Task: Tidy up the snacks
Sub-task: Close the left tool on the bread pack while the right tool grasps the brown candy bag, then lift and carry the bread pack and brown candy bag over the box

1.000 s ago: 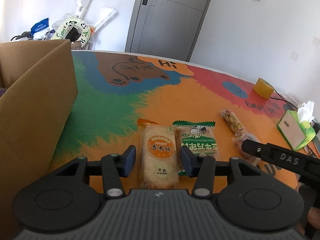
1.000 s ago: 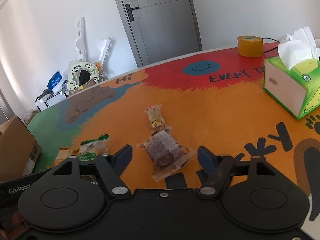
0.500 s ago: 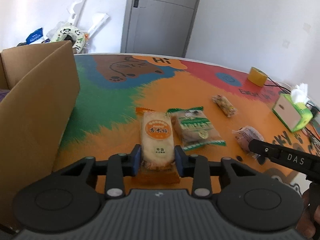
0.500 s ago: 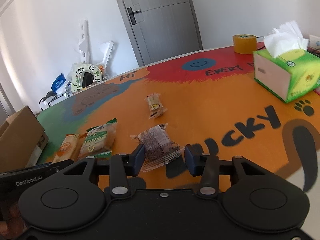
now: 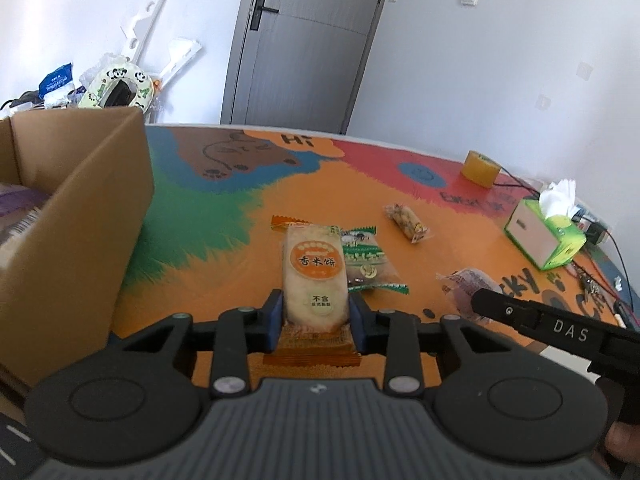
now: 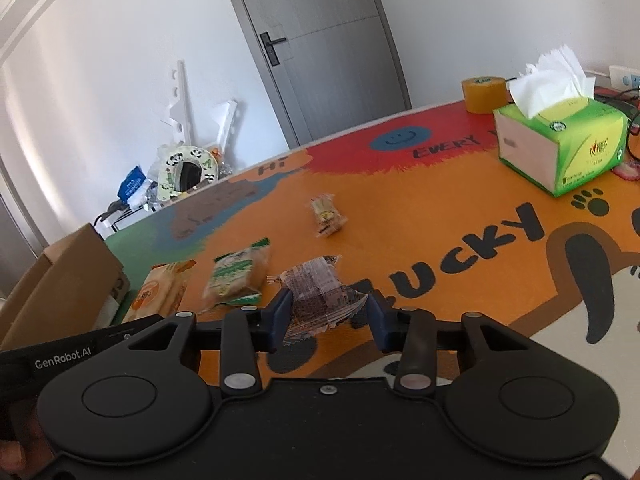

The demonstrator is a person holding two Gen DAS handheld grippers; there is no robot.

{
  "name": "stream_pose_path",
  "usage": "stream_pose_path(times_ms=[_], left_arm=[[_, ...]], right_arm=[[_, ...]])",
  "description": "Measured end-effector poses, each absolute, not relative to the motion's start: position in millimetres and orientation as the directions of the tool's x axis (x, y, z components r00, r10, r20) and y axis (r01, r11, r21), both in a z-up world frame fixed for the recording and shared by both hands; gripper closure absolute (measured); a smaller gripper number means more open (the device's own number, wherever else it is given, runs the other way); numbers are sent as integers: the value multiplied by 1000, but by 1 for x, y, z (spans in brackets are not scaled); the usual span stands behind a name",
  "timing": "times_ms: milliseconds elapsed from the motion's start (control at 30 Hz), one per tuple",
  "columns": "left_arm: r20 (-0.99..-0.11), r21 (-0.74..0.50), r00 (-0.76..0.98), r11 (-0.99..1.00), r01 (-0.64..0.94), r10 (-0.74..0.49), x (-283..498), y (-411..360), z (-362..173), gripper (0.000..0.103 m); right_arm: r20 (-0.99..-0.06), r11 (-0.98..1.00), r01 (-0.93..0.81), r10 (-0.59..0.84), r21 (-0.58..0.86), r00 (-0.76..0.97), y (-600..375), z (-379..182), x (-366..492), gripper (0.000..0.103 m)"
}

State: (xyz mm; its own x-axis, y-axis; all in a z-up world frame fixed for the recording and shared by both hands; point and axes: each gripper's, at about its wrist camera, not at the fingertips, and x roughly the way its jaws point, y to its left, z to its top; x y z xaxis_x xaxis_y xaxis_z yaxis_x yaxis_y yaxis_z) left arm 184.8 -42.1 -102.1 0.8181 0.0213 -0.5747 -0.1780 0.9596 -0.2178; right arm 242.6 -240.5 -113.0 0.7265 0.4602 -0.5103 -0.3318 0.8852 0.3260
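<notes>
"LUCKY" on tablecloth — "GenRobot.AI" on claw

Right gripper, closing in just now, squeezing a clear crinkly snack pack near the front of the bright table. Green snack and orange snack just left, small snack farther back. Green tissue box far right, brown box far left.

Home room: gray door, colourful cartoon table.

cardboard box walls off the left; bare table lies beside it.
</notes>
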Motion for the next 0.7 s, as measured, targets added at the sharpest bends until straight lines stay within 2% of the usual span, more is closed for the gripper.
stream_pose_path(times_ms=[600, 700], left_arm=[[-447, -246, 893, 952, -181, 54, 143, -17, -46, 70], [-423, -252, 904, 949, -188, 66, 134, -11, -38, 70]], right_arm=[[-405, 849, -424, 525, 315, 749, -210, -63, 211, 64], [-390, 840, -443, 539, 314, 746, -202, -55, 206, 68]])
